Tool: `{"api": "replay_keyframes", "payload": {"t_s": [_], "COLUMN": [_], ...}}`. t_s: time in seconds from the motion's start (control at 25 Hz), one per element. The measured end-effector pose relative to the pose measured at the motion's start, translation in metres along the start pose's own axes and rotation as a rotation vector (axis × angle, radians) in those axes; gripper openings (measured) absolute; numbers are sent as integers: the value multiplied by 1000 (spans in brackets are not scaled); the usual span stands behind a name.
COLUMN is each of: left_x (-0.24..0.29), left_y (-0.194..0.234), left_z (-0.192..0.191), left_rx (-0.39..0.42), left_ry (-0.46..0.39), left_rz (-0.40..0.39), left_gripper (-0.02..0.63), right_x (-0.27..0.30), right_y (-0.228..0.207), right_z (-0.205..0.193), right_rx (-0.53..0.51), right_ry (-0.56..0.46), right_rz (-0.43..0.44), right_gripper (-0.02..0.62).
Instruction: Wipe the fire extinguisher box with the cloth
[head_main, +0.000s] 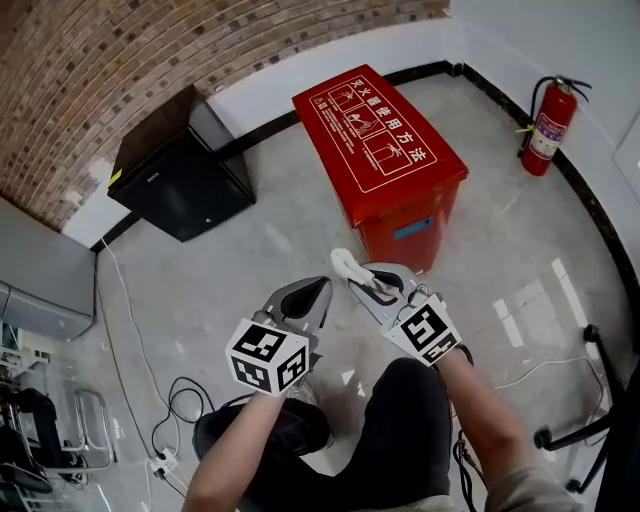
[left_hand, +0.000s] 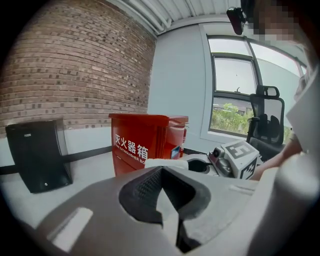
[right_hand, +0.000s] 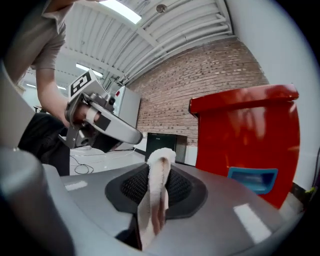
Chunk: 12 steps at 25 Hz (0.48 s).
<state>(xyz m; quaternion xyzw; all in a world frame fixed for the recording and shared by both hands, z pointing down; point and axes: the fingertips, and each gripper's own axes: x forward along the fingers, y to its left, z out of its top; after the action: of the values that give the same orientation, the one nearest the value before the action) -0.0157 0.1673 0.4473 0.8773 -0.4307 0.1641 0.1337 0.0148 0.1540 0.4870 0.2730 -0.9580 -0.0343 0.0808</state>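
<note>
The red fire extinguisher box (head_main: 380, 150) stands on the floor ahead, lid closed, with white print on top. It also shows in the left gripper view (left_hand: 145, 137) and fills the right side of the right gripper view (right_hand: 250, 135). My right gripper (head_main: 352, 272) is shut on a white cloth (head_main: 344, 262), held just short of the box's front. The cloth (right_hand: 159, 170) stands folded between the pads. My left gripper (head_main: 312, 297) hangs close beside it on the left, shut with nothing in it. Seen from the left gripper (left_hand: 162, 187), the cloth (left_hand: 165, 163) lies just beyond its tips.
A black cabinet (head_main: 180, 175) stands against the brick wall to the left of the box. A red fire extinguisher (head_main: 548, 125) stands by the right wall. Cables and a power strip (head_main: 165, 462) lie on the floor at lower left. A chair base (head_main: 590, 400) is at right.
</note>
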Motion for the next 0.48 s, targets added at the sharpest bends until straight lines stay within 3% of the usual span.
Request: {"api": "replay_keyframes", "payload": {"t_s": [0.2,0.48], "left_x": [15,43], "left_y": [-10,-15], "left_z": [-21,-43], "left_rx": [5,1], "left_ry": [2,0], "left_rz": [-4,-29], "left_gripper": [0,0], "right_x": [-22,-66], "right_y": [-49,-107], "right_z": [-31,-42], "right_rx": [-6,-39], "right_ry": [-7,-40], "right_rz": [-201,-362], "right_gripper": [95,97]}}
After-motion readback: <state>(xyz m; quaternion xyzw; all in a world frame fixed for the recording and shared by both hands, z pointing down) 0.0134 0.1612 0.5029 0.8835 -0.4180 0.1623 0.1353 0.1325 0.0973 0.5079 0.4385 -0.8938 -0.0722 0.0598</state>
